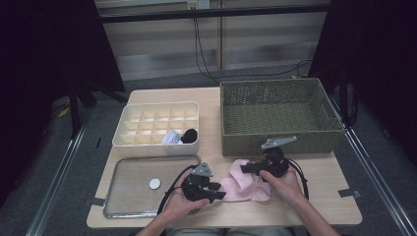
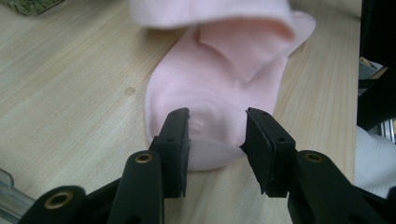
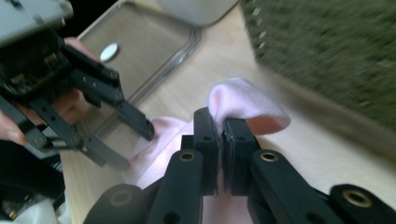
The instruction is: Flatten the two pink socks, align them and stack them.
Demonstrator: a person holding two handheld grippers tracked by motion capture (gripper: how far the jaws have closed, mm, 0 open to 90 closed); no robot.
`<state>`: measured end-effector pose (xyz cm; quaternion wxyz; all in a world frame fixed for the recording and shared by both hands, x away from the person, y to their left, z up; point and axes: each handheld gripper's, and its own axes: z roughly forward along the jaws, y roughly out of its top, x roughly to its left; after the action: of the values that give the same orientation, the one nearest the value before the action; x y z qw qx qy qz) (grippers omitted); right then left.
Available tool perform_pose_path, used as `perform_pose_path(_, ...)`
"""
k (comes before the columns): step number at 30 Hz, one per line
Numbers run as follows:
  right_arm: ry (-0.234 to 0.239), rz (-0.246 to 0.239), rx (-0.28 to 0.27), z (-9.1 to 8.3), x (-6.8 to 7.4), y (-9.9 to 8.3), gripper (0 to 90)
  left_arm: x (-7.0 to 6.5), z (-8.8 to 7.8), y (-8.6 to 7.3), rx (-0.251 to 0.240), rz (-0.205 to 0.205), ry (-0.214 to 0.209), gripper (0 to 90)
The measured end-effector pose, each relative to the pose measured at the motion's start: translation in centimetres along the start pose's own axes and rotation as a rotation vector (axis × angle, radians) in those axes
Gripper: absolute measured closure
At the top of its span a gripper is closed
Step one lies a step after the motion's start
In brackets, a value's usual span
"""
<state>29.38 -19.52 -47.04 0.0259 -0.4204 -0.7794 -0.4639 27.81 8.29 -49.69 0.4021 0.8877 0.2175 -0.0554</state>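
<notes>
Fingers [image 3: 205,140] of right gripper [image 3: 219,128]: clamped on raised fold of pink sock [image 1: 243,186]. Left gripper [image 2: 217,135]: half open, pads straddling sock toe, contact not discernible. Sock: pale pink, soft knit, partly folded, flat on wooden table [image 1: 324,196], just before green woven basket [image 1: 280,115].

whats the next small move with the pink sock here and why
Probably carry the pinched end over toward the toe to fold it. The right gripper is shut on the pink sock, lifting its end, while the left gripper straddles the toe flat on the table, jaws apart.
</notes>
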Motion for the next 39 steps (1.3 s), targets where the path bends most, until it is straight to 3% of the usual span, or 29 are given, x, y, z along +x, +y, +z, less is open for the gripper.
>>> perform_pose_path(8,-0.013,-0.004,-0.079,-1.9,0.3,1.4,86.3,0.0,-0.2,0.3,0.003,-0.003,-0.003,57.3)
perform_pose_path(13,-0.012,-0.015,-0.095,-1.7,0.5,1.9,86.4,-0.3,-1.6,1.5,-0.098,-0.035,-0.055,50.4)
perform_pose_path(25,0.029,-0.036,-0.114,-0.5,2.0,3.3,86.4,-0.3,-0.5,3.4,-0.156,-0.057,-0.098,46.3)
perform_pose_path(29,0.041,-0.042,-0.111,0.0,2.3,3.4,86.4,-0.5,-0.3,3.5,-0.162,-0.054,-0.117,51.7)
perform_pose_path(30,0.047,-0.042,-0.109,0.1,2.3,3.4,86.4,-0.6,-0.4,3.5,-0.160,-0.037,-0.088,58.8)
perform_pose_path(32,0.057,-0.039,-0.104,0.3,2.4,3.2,86.4,-0.4,-0.3,3.4,-0.151,-0.046,-0.084,67.7)
perform_pose_path(35,0.066,-0.040,-0.101,0.3,2.7,3.1,86.4,-0.3,-0.3,3.3,-0.136,-0.017,-0.054,84.3)
perform_pose_path(39,0.077,-0.045,-0.101,-0.2,3.0,3.0,86.4,0.5,-0.7,3.4,-0.132,-0.018,-0.019,89.4)
